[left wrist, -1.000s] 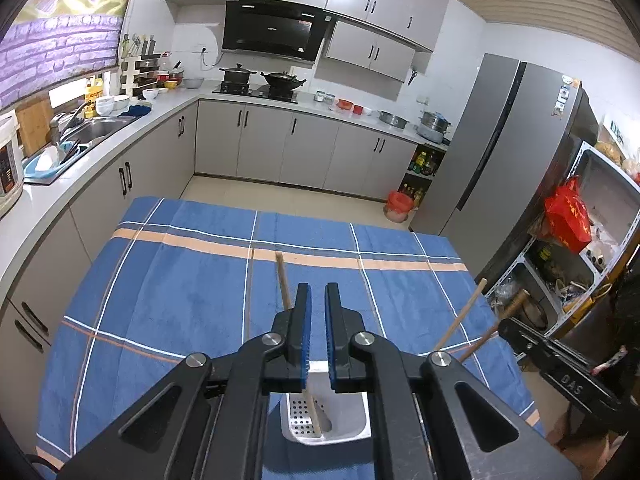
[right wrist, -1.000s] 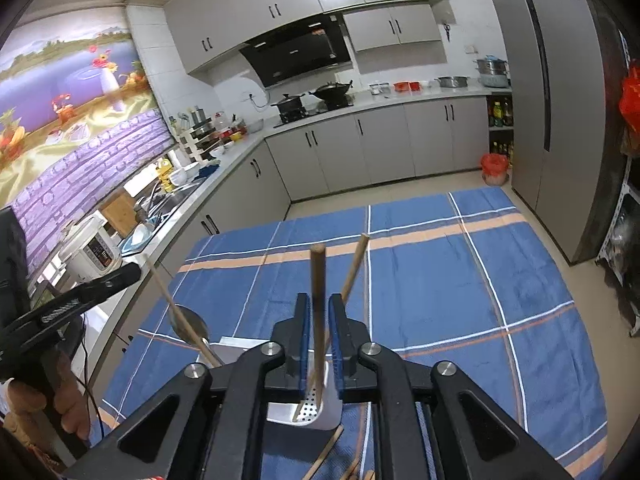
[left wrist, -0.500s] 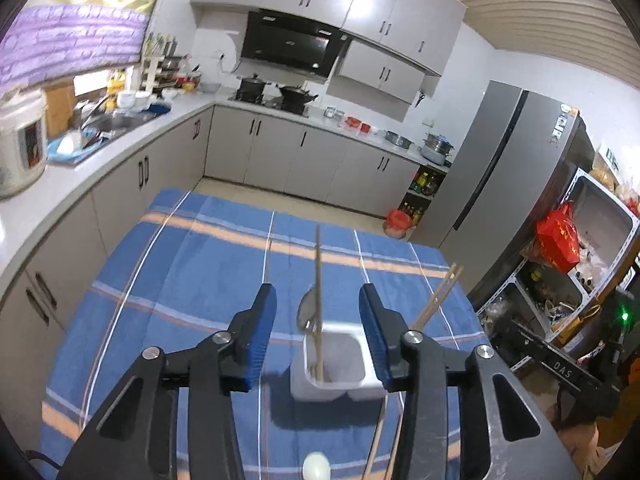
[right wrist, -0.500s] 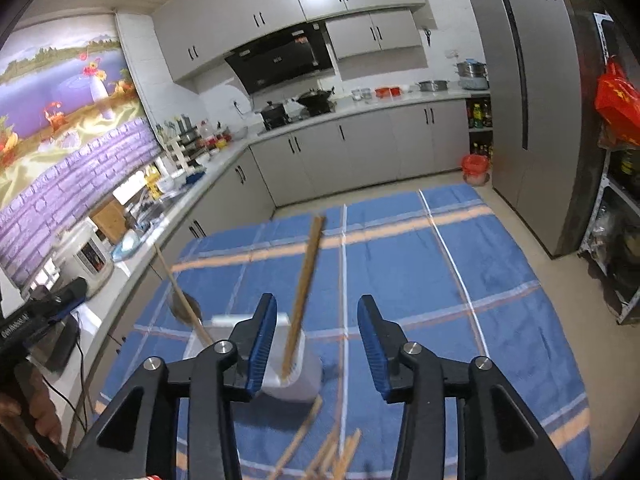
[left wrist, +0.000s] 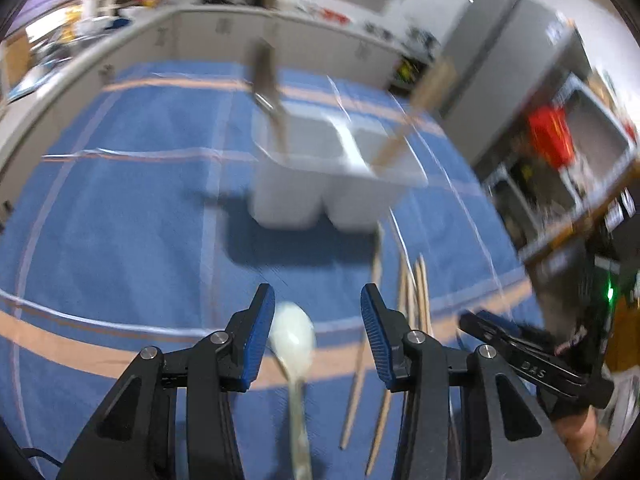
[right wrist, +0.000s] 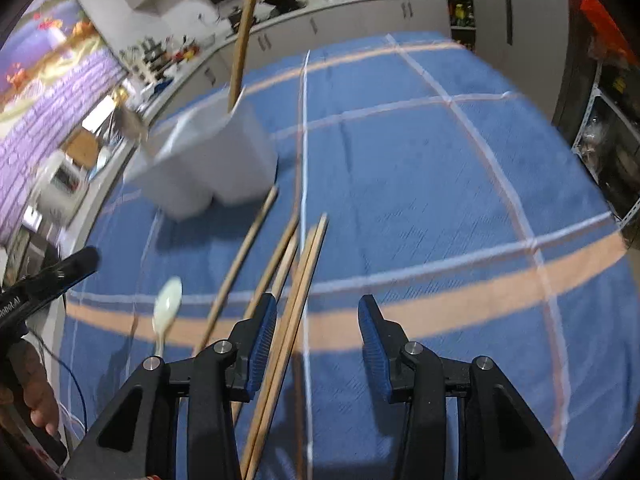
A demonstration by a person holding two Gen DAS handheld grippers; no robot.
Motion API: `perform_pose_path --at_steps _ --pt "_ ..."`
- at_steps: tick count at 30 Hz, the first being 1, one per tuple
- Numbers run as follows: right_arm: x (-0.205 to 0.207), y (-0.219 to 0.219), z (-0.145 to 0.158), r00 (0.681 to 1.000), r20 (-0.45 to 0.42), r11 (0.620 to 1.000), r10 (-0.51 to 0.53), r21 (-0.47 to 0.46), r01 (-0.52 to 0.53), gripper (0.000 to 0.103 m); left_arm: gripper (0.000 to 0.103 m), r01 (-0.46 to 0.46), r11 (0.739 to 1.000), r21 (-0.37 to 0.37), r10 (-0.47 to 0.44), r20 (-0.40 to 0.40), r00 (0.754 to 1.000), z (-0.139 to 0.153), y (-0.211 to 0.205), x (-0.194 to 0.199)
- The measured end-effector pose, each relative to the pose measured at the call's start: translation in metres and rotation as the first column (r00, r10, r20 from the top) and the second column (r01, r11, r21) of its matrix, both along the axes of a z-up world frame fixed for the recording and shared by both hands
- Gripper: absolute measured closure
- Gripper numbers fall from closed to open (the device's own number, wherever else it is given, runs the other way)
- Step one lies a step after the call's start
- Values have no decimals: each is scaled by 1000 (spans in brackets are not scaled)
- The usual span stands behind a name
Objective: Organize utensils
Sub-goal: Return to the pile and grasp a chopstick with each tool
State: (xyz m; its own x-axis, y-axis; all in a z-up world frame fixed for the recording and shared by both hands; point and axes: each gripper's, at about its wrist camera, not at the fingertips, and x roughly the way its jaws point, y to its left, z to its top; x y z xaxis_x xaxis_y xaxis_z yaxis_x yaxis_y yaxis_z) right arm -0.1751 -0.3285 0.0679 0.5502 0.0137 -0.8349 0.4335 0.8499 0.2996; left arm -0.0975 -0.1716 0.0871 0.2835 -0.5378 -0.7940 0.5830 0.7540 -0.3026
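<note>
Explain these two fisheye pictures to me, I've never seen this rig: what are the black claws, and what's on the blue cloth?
Each picture comes from a camera on a hand-held gripper, looking along its two fingers. The left gripper stands open over a white plastic spoon; neither pad touches it. The right gripper is open above loose wooden chopsticks. Both have just been opening; neither holds anything. On the blue checked tablecloth stands a white two-compartment holder, already holding utensils.
</note>
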Motion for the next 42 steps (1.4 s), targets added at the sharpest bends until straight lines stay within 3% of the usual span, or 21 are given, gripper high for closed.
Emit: perform_pose_path --at_steps 6,10,13,19,23,29,34,42 --pt "7 28 -13 997 -21 996 70 -58 -71 80 66 175 982 77 -171 -58 984 -36 -44 -19" --pt "8 38 -23 994 -50 992 93 -85 -97 83 84 212 969 126 -204 -69 977 -53 -64 -21" --pt "4 38 -24 995 -45 991 91 -98 -95 86 90 211 966 147 -203 -66 977 -57 -75 -18" --pt "3 30 -25 996 -60 992 71 -99 -76 87 90 193 969 153 -185 -63 981 -62 -83 -11" --pt "11 34 -25 993 -85 984 88 -148 -100 87 93 179 973 145 -172 -61 983 -64 -88 -7" --pt "14 24 -24 993 -110 987 44 -150 -61 94 97 135 985 110 -121 -129 984 -63 -74 -4" --pt "-12 8 -22 992 -128 992 6 -121 -21 95 97 117 990 73 -99 -222 970 -66 -46 -20" --pt "-67 3 -19 984 -177 996 -17 -86 2 95 97 173 983 69 -147 -281 949 -67 -28 -52"
